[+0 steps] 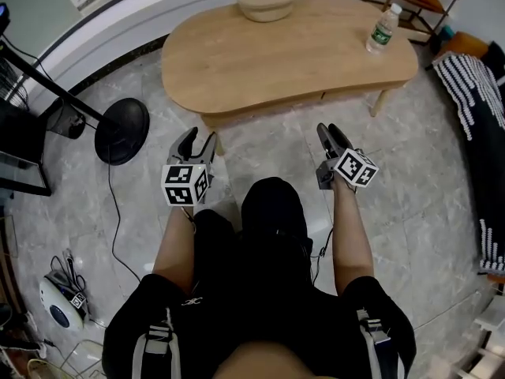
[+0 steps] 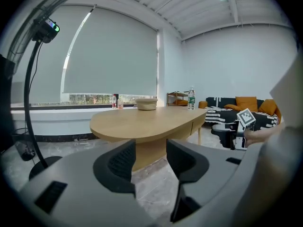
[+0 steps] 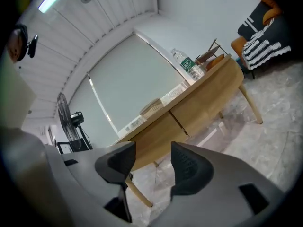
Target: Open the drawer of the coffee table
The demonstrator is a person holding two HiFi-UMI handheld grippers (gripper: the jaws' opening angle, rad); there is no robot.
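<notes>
The kidney-shaped wooden coffee table (image 1: 260,61) stands ahead of me on the tiled floor. Its drawer front (image 3: 203,103) shows shut under the top's near edge in the right gripper view, and also at the table's right side (image 2: 199,122) in the left gripper view. My left gripper (image 1: 197,142) hovers in front of the table's near left leg, jaws open and empty (image 2: 150,150). My right gripper (image 1: 331,135) hangs level with it to the right, short of the table edge, jaws open with nothing between them (image 3: 154,157). Neither touches the table.
A lidded woven bowl (image 1: 267,1) and a water bottle (image 1: 383,28) stand on the tabletop. A floor fan's round base (image 1: 121,131) and pole are at the left, with cables. A dark sofa with a striped cloth (image 1: 473,93) lies to the right.
</notes>
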